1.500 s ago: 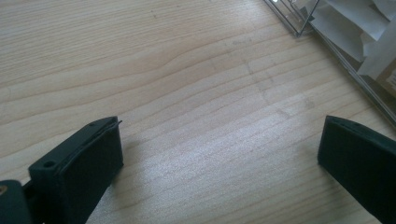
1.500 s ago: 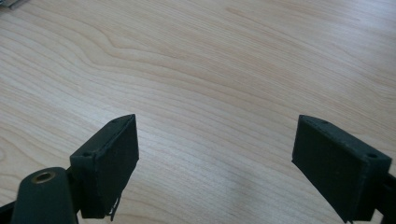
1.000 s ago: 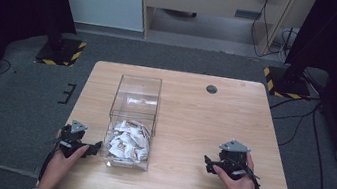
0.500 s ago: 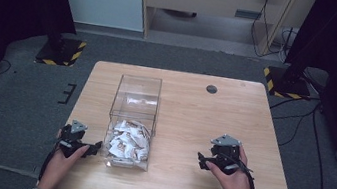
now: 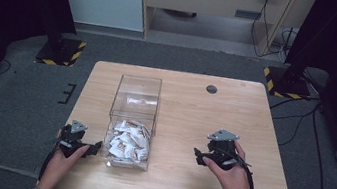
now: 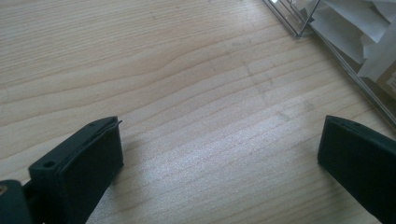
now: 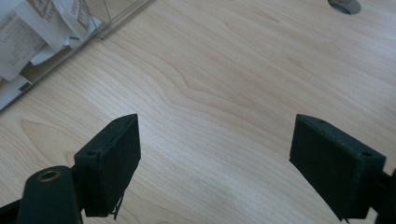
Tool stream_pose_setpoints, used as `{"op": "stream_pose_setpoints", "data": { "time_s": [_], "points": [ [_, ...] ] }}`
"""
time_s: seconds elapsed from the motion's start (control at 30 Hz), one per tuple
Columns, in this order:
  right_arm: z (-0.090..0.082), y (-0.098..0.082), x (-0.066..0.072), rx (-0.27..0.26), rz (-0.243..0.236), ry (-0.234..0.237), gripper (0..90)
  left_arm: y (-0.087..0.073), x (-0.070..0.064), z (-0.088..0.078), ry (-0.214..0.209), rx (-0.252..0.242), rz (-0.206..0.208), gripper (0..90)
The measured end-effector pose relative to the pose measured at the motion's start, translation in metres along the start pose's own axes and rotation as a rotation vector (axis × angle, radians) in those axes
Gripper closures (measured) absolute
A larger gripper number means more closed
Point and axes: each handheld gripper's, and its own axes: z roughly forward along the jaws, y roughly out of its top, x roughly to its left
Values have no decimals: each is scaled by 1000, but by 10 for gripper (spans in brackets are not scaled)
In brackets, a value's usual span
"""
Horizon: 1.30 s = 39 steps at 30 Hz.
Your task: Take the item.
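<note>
While both grippers' fingers gape empty, the wooden table (image 5: 233, 119) stands on grey carpet (image 5: 20, 92).

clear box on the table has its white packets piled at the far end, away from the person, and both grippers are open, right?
Not quite. The high view shows the white packets piled at the near end of the clear box, toward the person; the far end is almost bare. The rest holds: the left gripper and right gripper both have their jaws apart.
</note>
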Motion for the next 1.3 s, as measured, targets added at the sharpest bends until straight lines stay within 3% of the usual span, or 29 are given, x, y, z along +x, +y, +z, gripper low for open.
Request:
{"op": "stream_pose_setpoints", "data": {
  "time_s": [0.1, 0.53, 1.3],
  "points": [
    [-3, 9, 3, -6, 1, 21, 165, 0, 0, 0, -1, 0, 1, 0],
    [-8, 34, 13, -21, -32, 21, 150, 0, 0, 0, -2, 0, 2, 0],
    [-12, 70, 33, -27, -122, 45, 298, 0, 0, 0, -3, -1, 3, 0]
  ]
}}
